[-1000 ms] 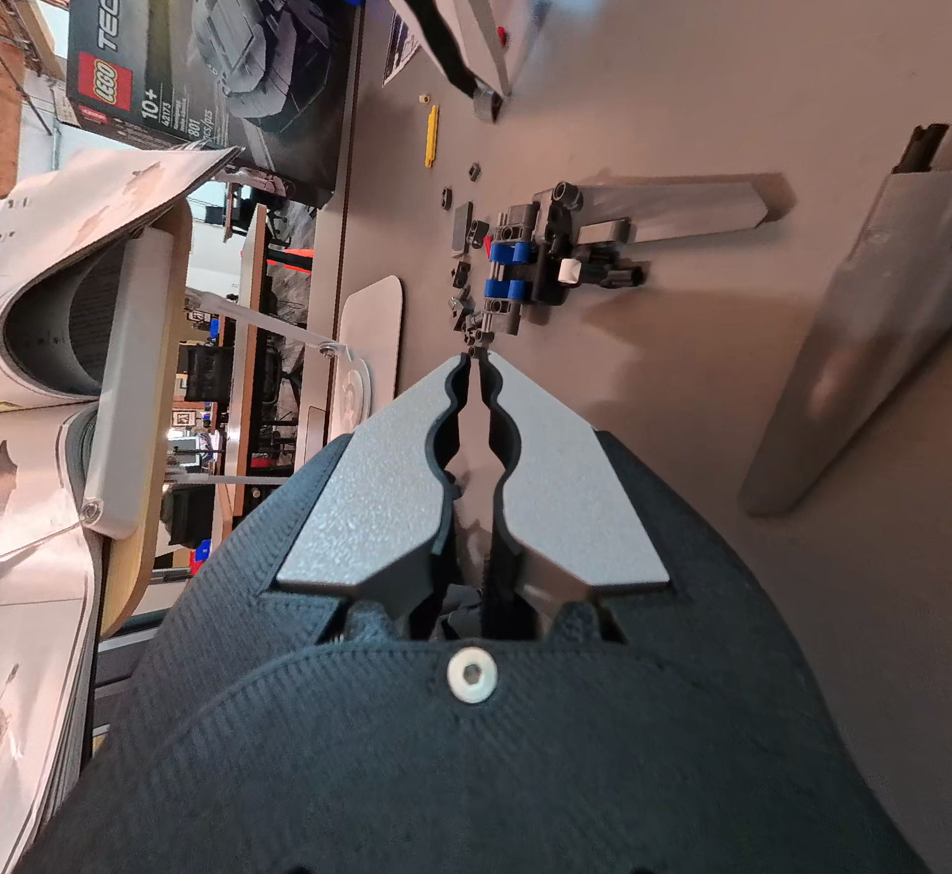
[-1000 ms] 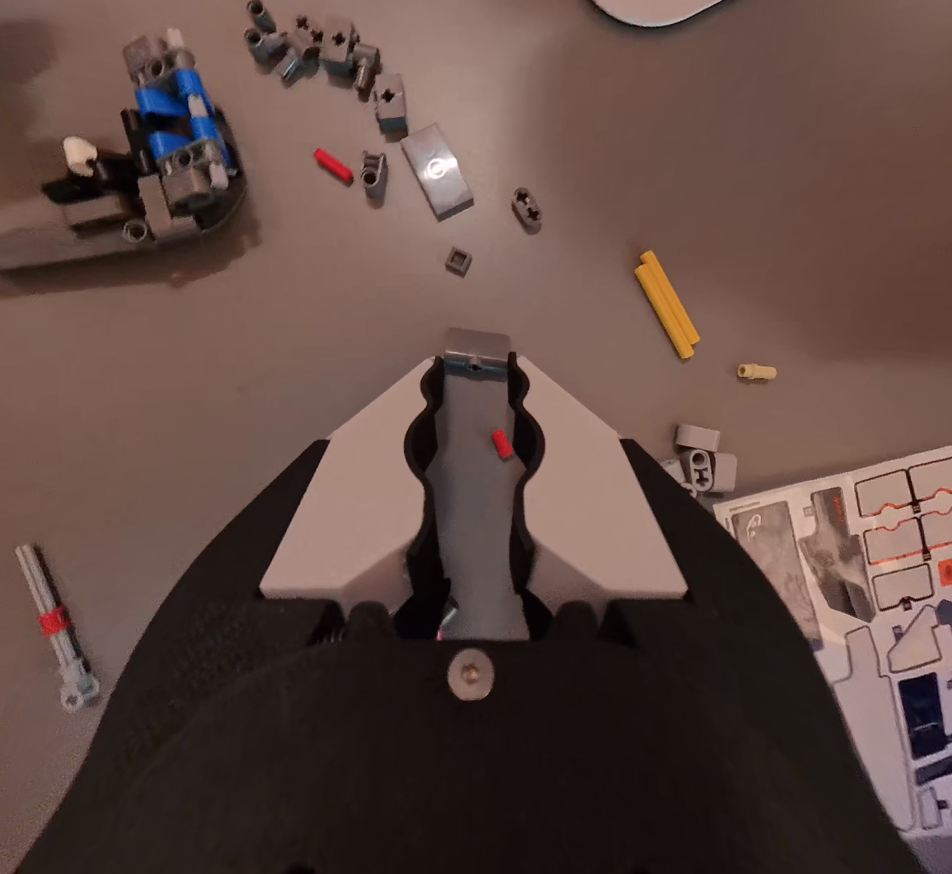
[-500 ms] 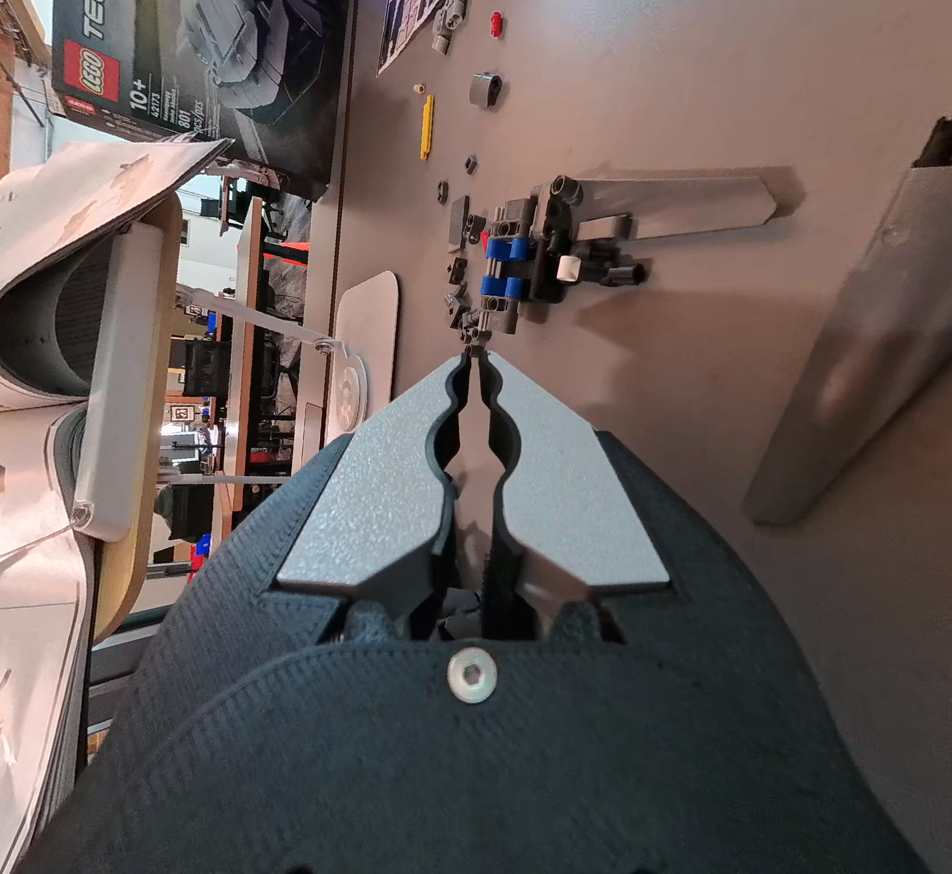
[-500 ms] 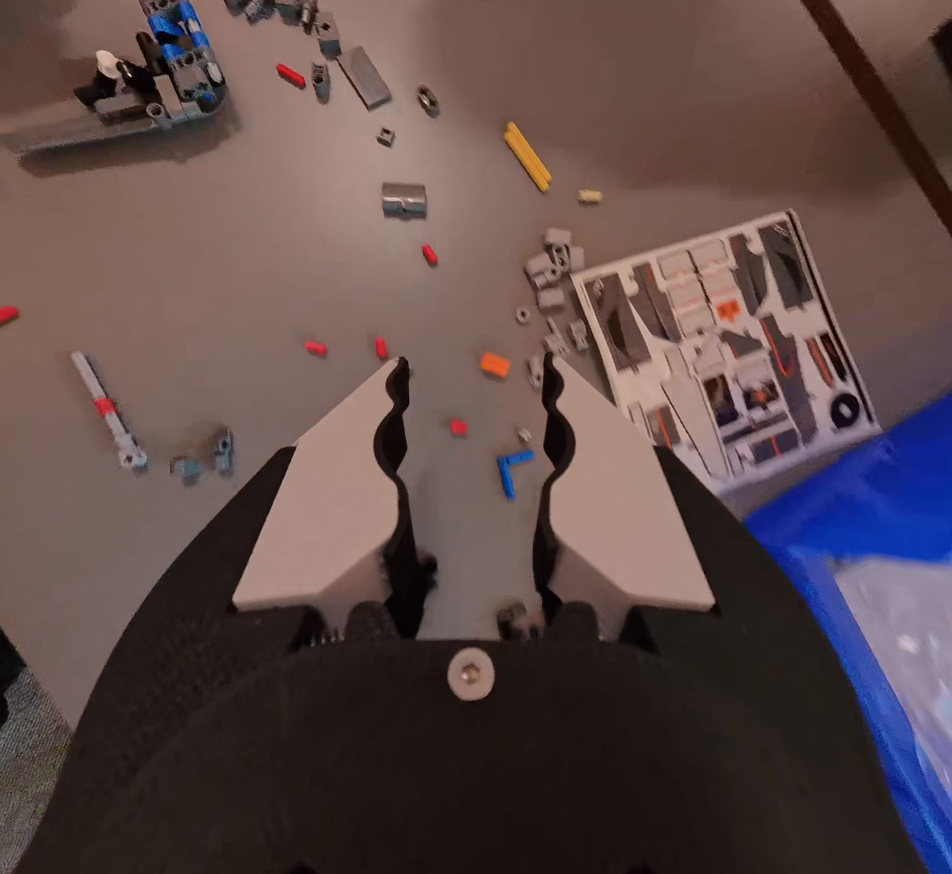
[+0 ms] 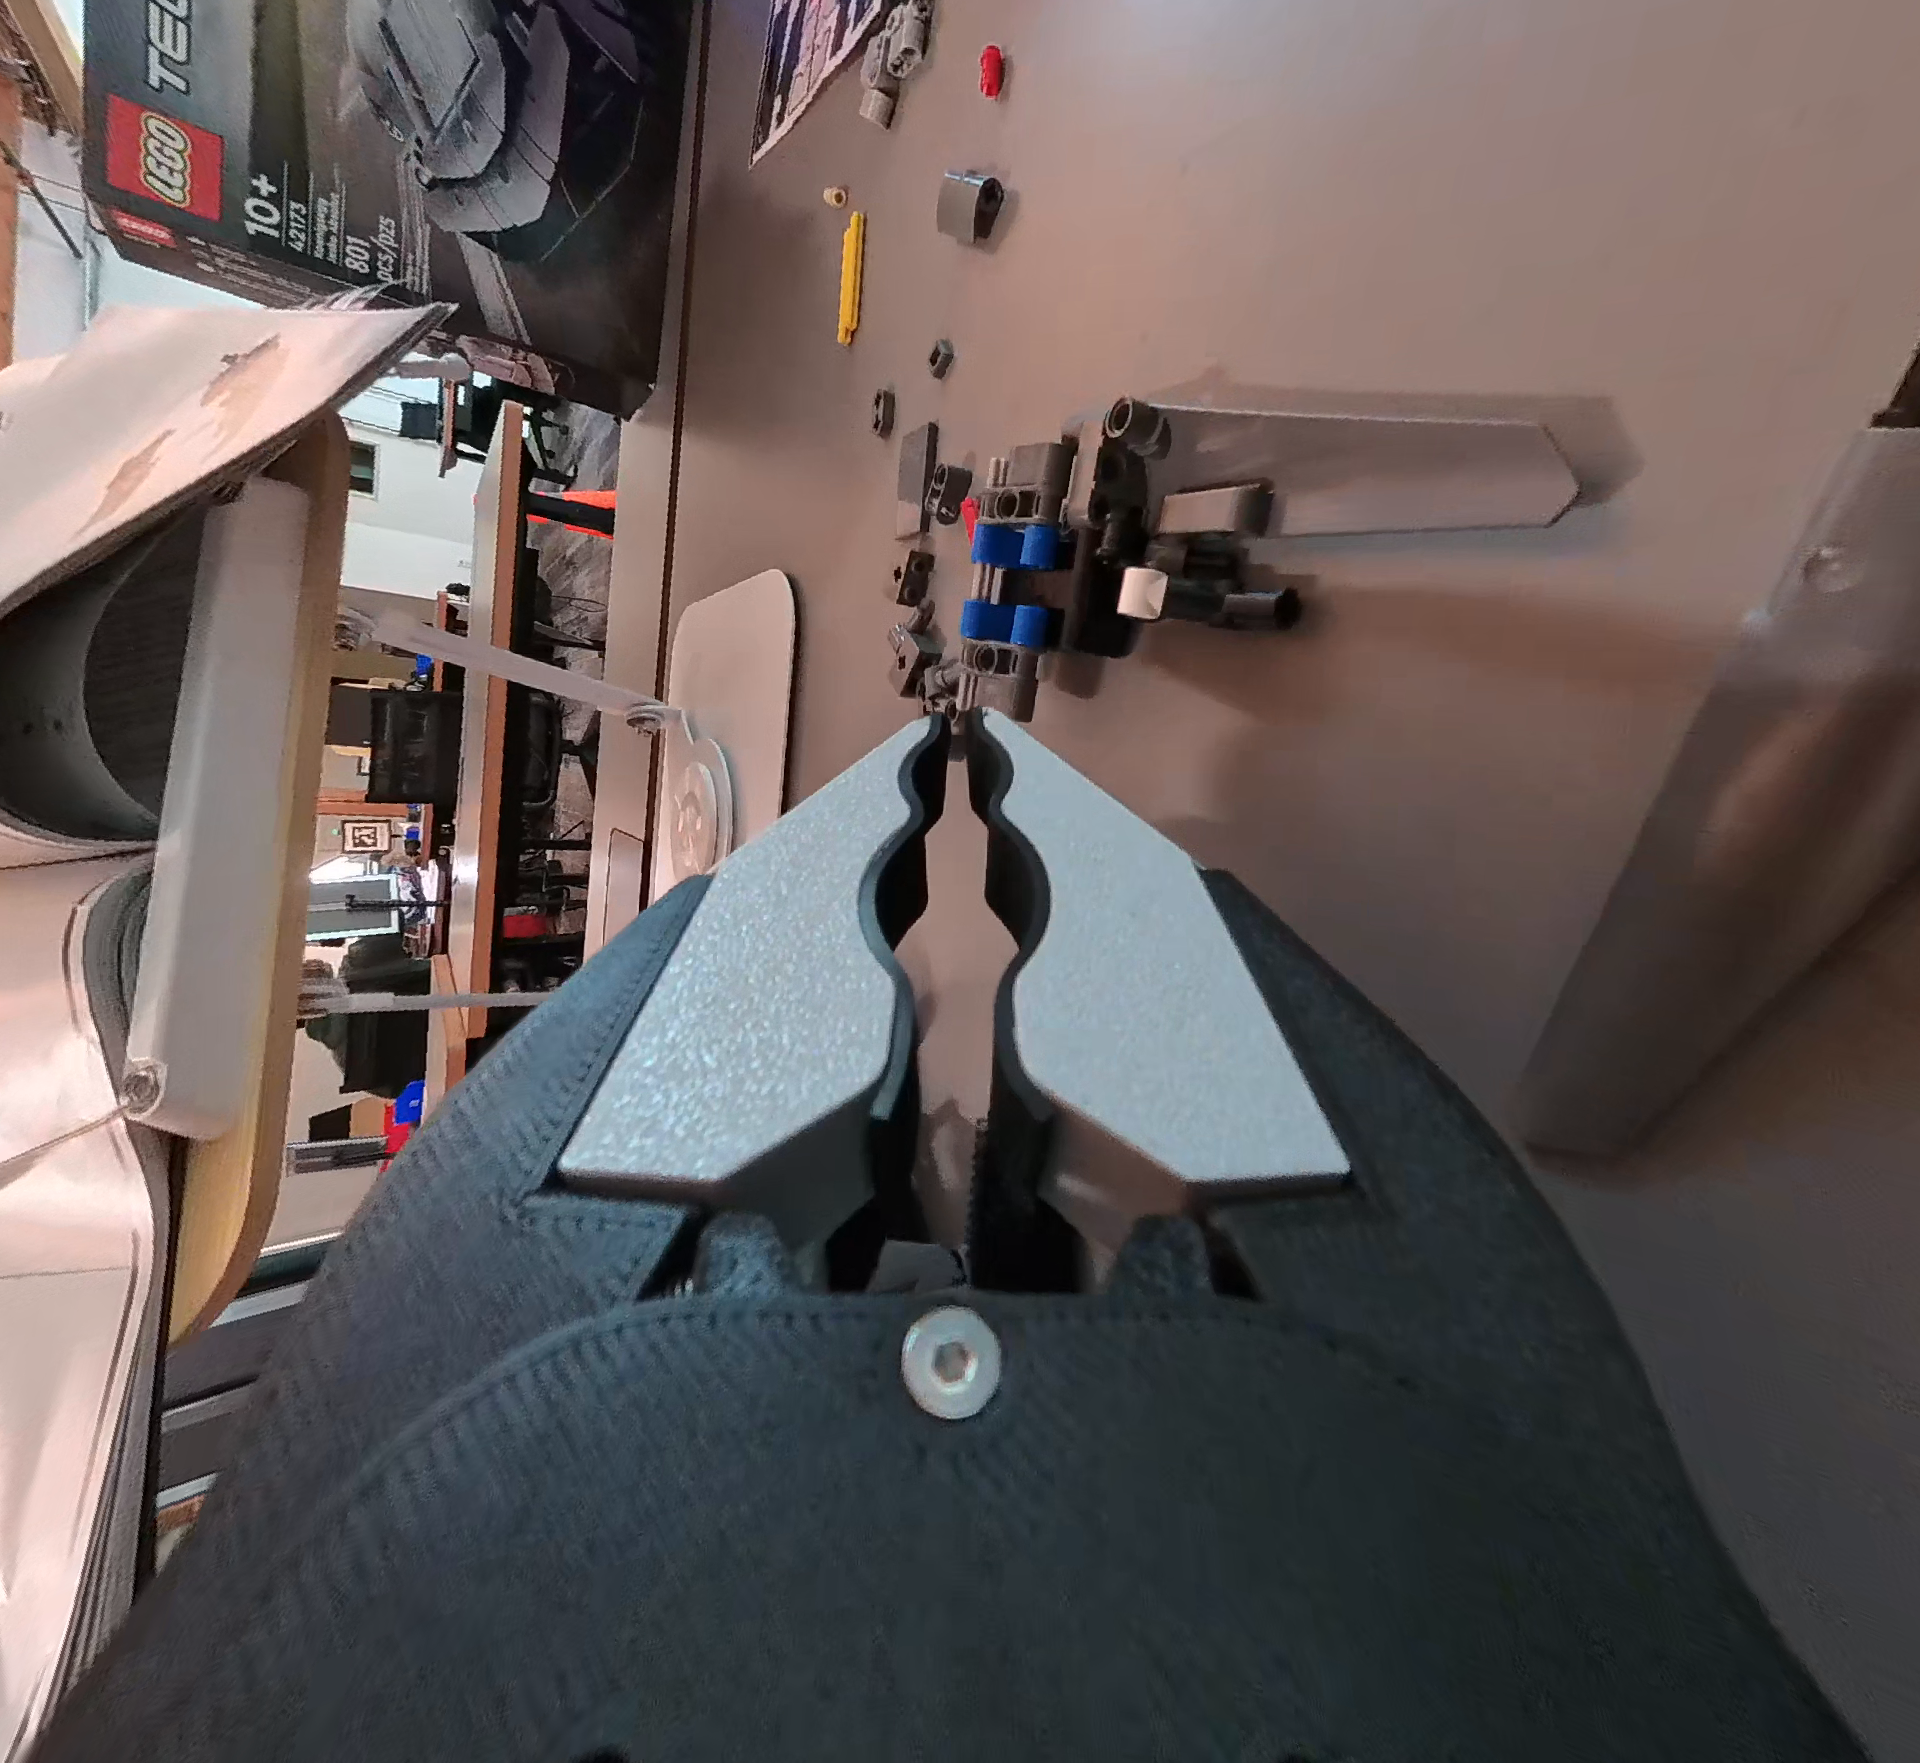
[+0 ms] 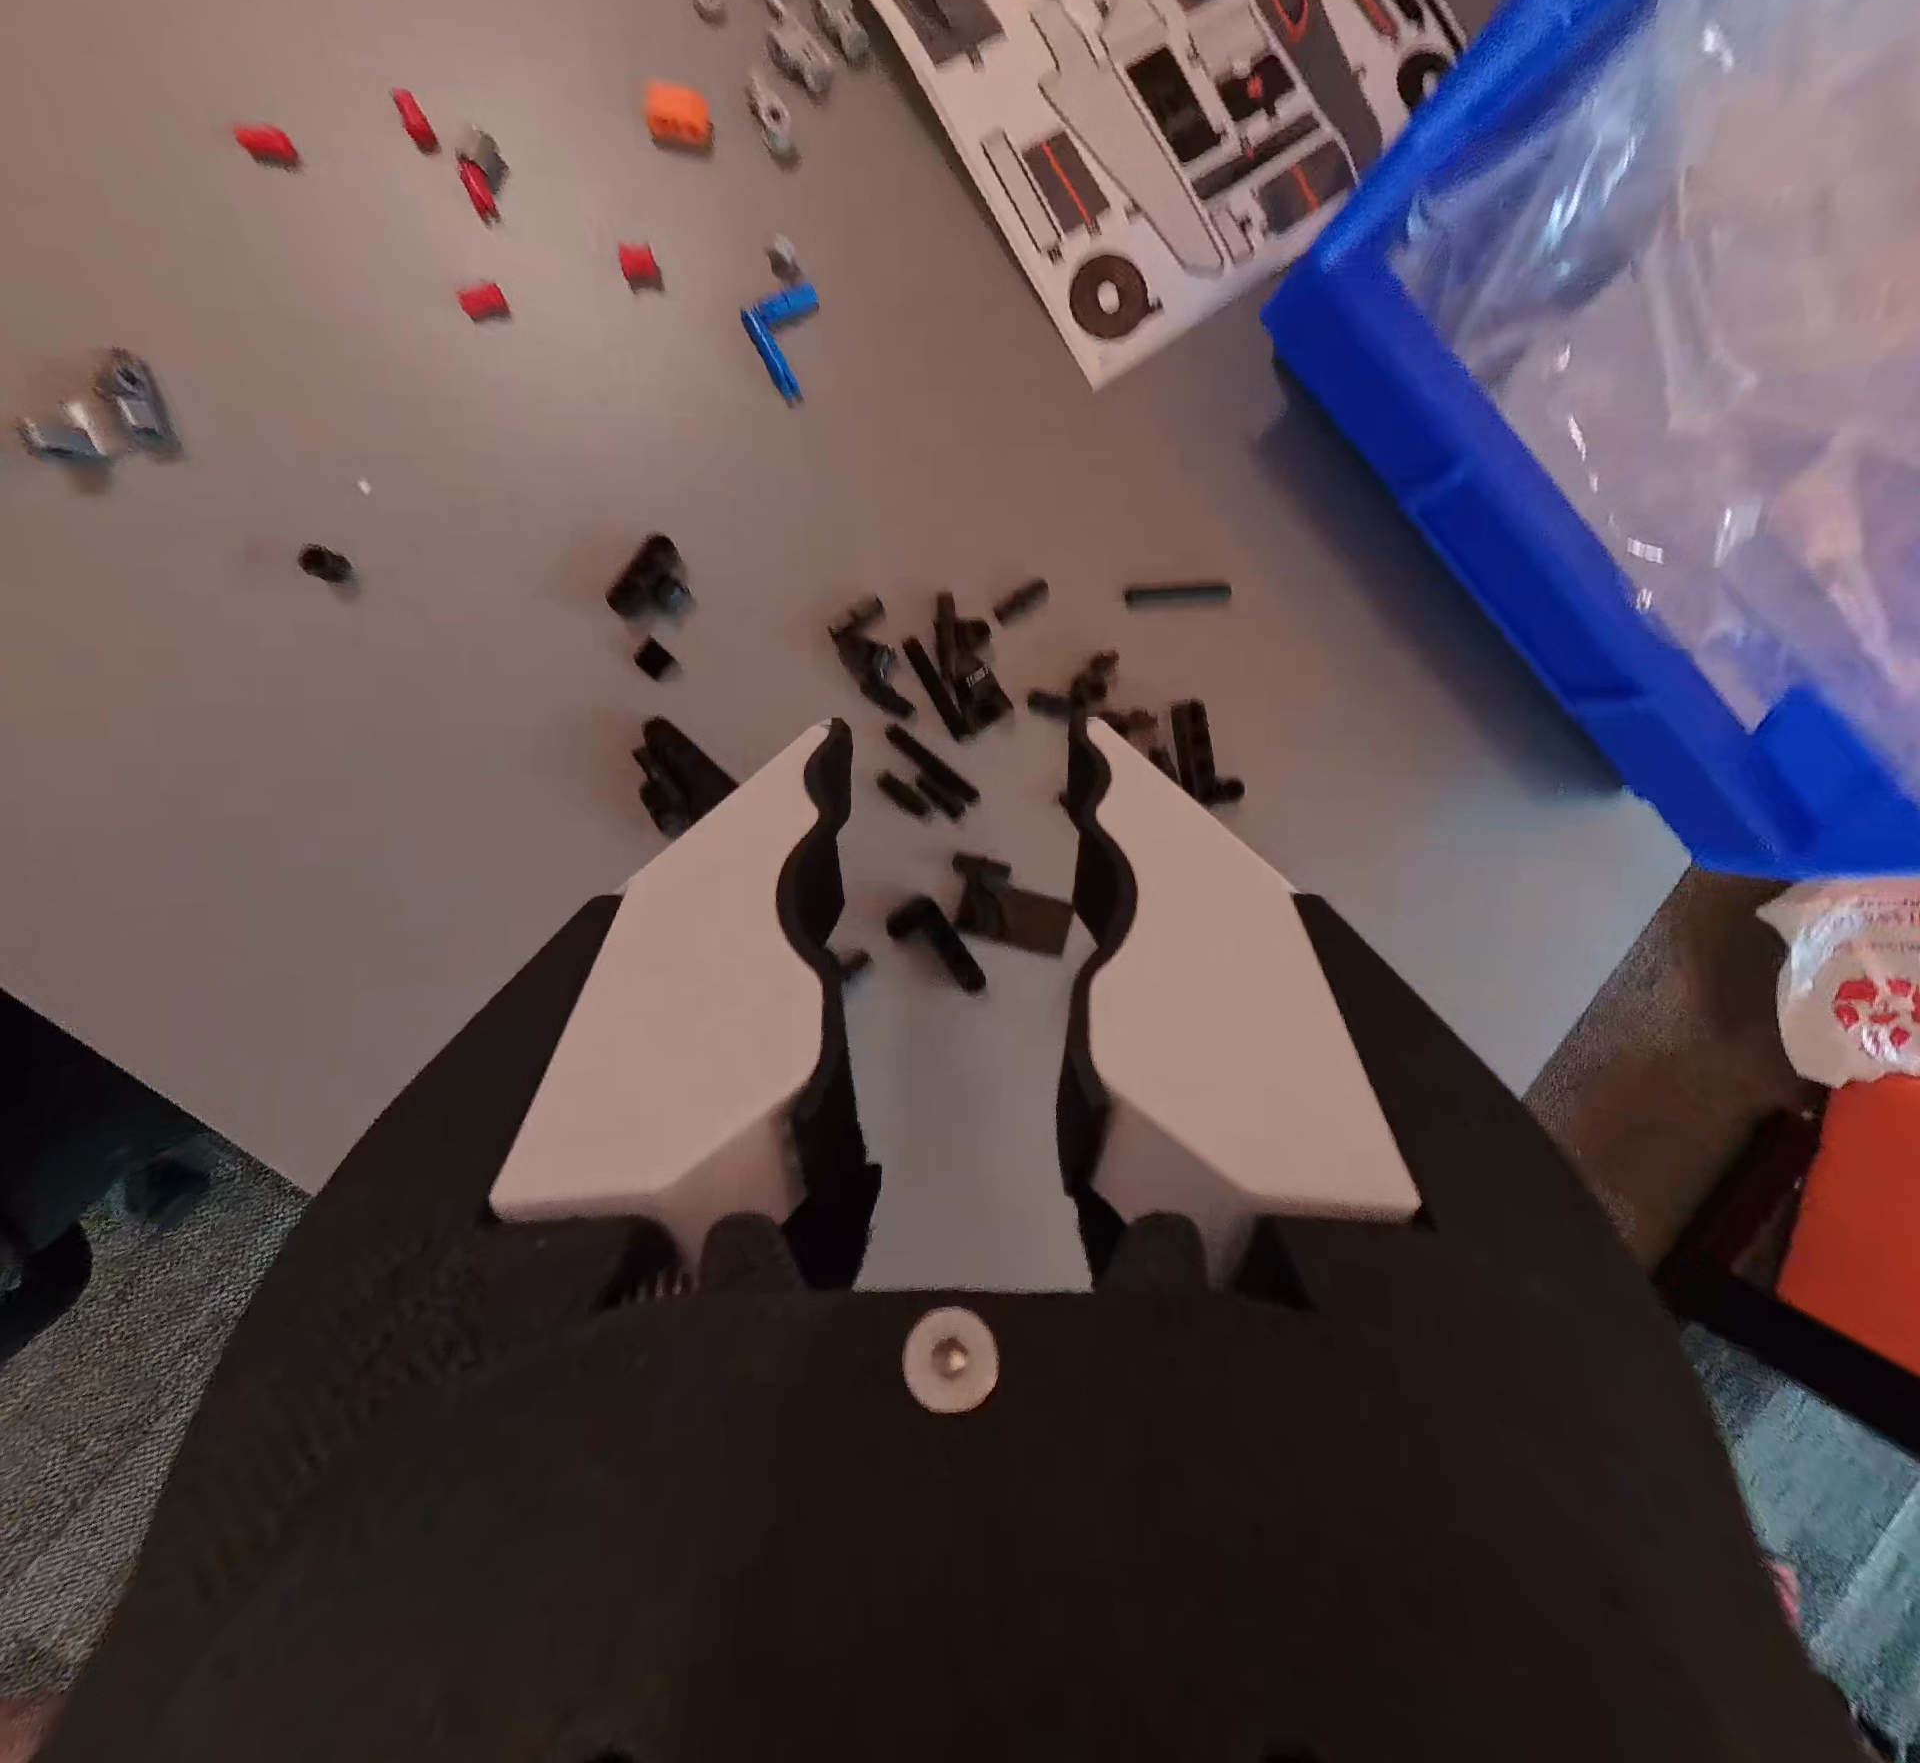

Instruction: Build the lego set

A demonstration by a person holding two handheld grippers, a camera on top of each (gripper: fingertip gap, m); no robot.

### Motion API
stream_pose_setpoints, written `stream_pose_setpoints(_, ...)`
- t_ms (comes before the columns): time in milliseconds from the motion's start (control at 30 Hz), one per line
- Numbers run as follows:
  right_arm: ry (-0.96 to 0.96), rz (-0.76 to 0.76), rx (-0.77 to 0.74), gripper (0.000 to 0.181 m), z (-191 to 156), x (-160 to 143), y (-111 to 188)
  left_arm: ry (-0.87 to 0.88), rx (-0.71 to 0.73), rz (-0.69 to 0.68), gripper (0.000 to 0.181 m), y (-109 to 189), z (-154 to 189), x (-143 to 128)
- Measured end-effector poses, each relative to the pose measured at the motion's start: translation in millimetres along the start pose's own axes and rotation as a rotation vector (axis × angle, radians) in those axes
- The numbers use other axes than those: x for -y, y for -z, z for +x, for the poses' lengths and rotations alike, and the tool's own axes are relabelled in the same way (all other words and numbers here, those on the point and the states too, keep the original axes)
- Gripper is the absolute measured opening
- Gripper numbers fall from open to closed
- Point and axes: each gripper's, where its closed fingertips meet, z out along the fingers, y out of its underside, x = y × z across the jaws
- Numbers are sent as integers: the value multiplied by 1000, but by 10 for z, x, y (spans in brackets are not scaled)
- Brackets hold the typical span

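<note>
On the brown table [image 5: 1455,155]: partly built grey, black and blue assembly [image 5: 1049,560], lying just past the left gripper's tips at 12 o'clock.
Left gripper [image 5: 958,726]: nearly closed, only a slit between the tips, nothing visibly held.
Right gripper [image 6: 956,737]: spread wide, empty, poised over a scatter of black pieces [image 6: 935,726].
Past the black pieces, 11 o'clock: red pins [image 6: 478,300], an orange piece [image 6: 677,115], a blue angled piece [image 6: 774,331].
At 1 o'clock: sticker sheet [image 6: 1143,51], flat on the table.
Blue bin [image 6: 1507,487]: at 2 o'clock, filled with clear plastic bags [image 6: 1714,207]; contents too blurred to tell.
Set box [image 5: 364,82]: at 10 o'clock of the left gripper.
</note>
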Motion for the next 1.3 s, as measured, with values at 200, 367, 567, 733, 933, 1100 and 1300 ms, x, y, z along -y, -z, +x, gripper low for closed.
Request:
stream_pose_setpoints(200,-45,-13,15,35,34,-319,81,-9,-1,-4,0,-66,12,26)
stream_pose_setpoints(367,-35,-16,30,34,-40,-387,62,-1,-12,21,1,-77,-21,106)
stream_pose_setpoints(567,-7,24,51,36,-156,-279,31,28,-73,51,13,-59,-167,174)
stream_pose_setpoints(733,14,57,94,35,-287,-220,-2,113,-253,21,46,-93,-142,105)
stream_pose_setpoints(933,46,62,115,35,-408,-189,-71,173,-425,6,47,-237,34,102)
stream_pose_setpoints(1100,66,61,130,35,-474,-193,-106,167,-479,-56,43,-343,134,34)
stream_pose_setpoints(1300,83,74,142,34,-527,-175,-126,188,-521,-74,36,-369,179,11)
